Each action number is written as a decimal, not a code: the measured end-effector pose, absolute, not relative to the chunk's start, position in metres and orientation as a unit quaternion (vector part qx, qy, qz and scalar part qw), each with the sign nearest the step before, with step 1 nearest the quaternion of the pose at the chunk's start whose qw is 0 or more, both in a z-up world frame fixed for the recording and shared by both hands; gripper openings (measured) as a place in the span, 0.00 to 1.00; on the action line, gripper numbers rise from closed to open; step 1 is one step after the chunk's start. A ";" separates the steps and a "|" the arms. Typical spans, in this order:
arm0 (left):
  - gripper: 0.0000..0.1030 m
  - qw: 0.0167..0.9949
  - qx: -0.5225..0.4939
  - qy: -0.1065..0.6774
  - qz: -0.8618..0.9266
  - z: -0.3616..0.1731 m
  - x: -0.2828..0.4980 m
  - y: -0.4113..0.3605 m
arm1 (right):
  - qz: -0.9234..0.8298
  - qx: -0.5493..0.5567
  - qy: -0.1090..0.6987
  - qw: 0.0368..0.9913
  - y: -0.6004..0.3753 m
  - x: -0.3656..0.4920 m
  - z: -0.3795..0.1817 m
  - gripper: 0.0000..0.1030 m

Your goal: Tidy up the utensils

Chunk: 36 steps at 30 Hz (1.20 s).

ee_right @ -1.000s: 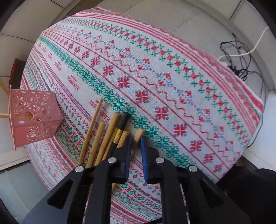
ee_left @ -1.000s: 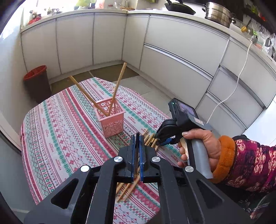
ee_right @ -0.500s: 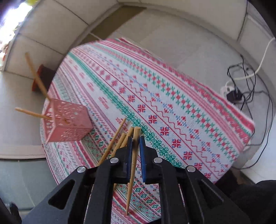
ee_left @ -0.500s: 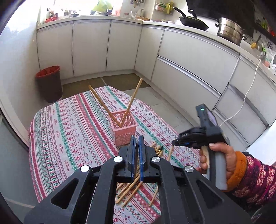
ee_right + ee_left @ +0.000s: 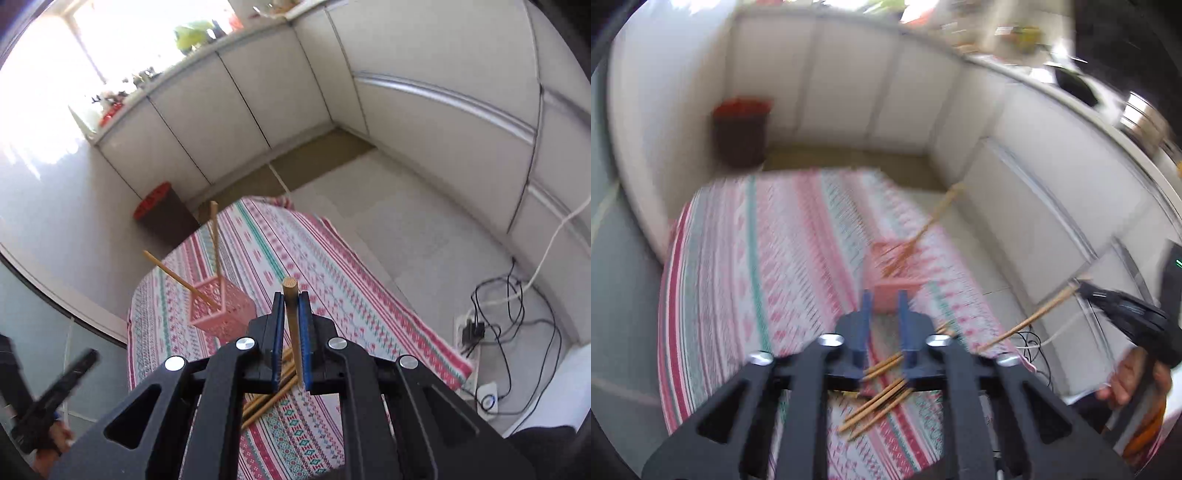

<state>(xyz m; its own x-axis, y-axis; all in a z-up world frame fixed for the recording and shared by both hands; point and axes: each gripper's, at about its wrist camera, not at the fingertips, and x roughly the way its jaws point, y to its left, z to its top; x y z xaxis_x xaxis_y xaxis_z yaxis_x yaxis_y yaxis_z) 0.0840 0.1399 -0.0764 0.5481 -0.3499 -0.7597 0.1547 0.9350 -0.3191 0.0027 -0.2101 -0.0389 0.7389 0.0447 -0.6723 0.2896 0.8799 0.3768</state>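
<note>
One chopstick (image 5: 291, 317) clamped upright between the narrow jaws of the right gripper (image 5: 291, 325), lifted clear of the bench (image 5: 351, 295), round butt end poking up past the pads. Two chopsticks already standing slanted in the pink holder (image 5: 221, 314), which sits on the striped cloth ahead and to the left in the right wrist view. Several more chopsticks (image 5: 875, 402) lying loose in a fan on the bench under both grippers. Left gripper (image 5: 884, 325) with jaws just sprung partway apart, nothing between them, pointing over the loose pile toward the holder in a badly blurred view. Step in hand, by the look of it: carrying a freshly picked stick to the holder. Next move likely calls for swinging the right gripper over the holder's open top, tipping the stick's lower end into it without knocking the two leaning ones, then letting go. Left jaws seemingly readying for another stick from the pile.
</note>
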 end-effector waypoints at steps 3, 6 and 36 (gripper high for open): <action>0.47 0.805 -0.207 0.556 -0.017 -0.155 0.111 0.201 | -0.057 0.227 0.344 0.909 -0.211 0.006 -0.030 0.08; 0.47 0.739 -0.297 0.600 0.074 -0.211 0.118 0.249 | -0.042 0.238 0.348 0.906 -0.214 0.014 -0.037 0.08; 0.03 0.854 -0.204 0.479 0.022 -0.118 0.074 0.186 | -0.034 0.306 0.387 0.869 -0.254 0.031 -0.056 0.10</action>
